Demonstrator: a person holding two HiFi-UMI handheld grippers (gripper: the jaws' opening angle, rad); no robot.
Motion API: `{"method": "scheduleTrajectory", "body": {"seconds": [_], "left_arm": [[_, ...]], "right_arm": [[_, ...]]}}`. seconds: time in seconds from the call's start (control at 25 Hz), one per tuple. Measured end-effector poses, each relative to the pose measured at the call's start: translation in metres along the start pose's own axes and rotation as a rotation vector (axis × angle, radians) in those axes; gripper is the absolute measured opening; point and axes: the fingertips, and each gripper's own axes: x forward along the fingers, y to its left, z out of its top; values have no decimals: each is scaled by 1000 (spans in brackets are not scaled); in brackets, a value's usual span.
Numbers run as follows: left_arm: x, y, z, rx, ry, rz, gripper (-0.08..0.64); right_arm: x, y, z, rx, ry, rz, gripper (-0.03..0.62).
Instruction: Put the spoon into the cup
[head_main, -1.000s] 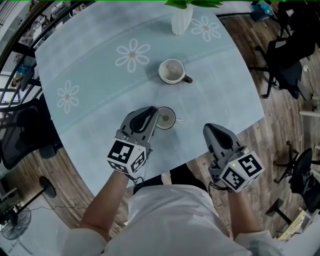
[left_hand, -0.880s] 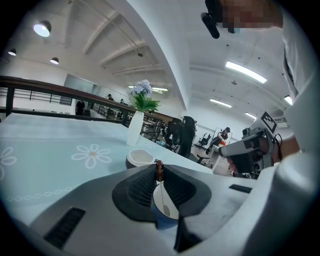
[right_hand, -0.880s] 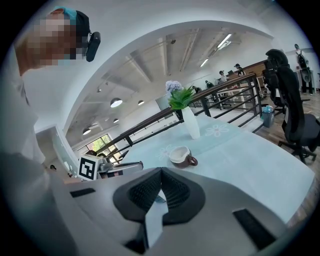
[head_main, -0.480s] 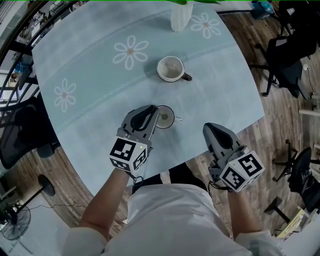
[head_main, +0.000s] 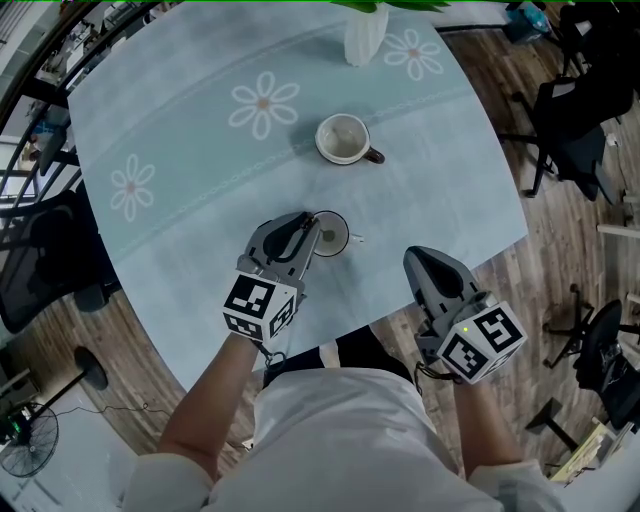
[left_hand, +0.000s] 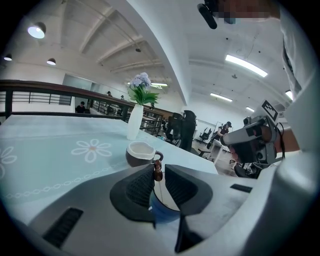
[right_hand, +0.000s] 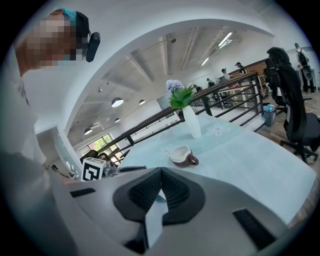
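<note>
**Left gripper** (head_main: 310, 232): The jaws are opening and are standing a narrow way apart. The spoon (left_hand: 158, 171) is standing upright in the gap. Its brown knobbed end is lying against one pad, and a sliver of light is showing between it and the other. This is reading as a release under way, not a firm pinch.

**Spoon**: It is showing a thin pale shaft topped by a small brown bead-like knob. The shaft is running straight down from the jaw tips into the cup. The bowl end is sitting out of sight inside.

**Cup** (left_hand: 162, 210): It is showing blue outside and white inside. It is sitting on the table (head_main: 200, 170) right under the left jaw tips, close to the near edge.

**Progress**: The spoon is looking as good as placed, since its lower part is already resting in the cup. Two things are remaining, by judgement. The pads need to finish parting, and the left gripper needs to draw back without dragging the knob or tipping the cup.

**Right gripper** (right_hand: 161, 172): The pads are meeting at their tips with nothing between them. It is hanging off the near table edge, well apart from the cup.

**Second cup** (head_main: 345, 140): It is pale with a brown handle and is sitting farther up the table, taking no part.

**Vase** (head_main: 365, 40): It is white, is holding greenery, and is standing at the far edge of the flower-printed cloth.
</note>
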Motion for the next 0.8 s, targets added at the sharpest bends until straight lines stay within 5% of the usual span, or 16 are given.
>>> {"method": "scheduleTrajectory", "body": {"seconds": [0.36, 0.8], "left_arm": [[-5, 4, -4, 8, 30, 23, 170], [-35, 5, 25, 44, -10, 41, 170]], "right_arm": [[-1, 7, 6, -8, -16, 15, 17], [-6, 29, 24, -38, -63, 26, 17]]}}
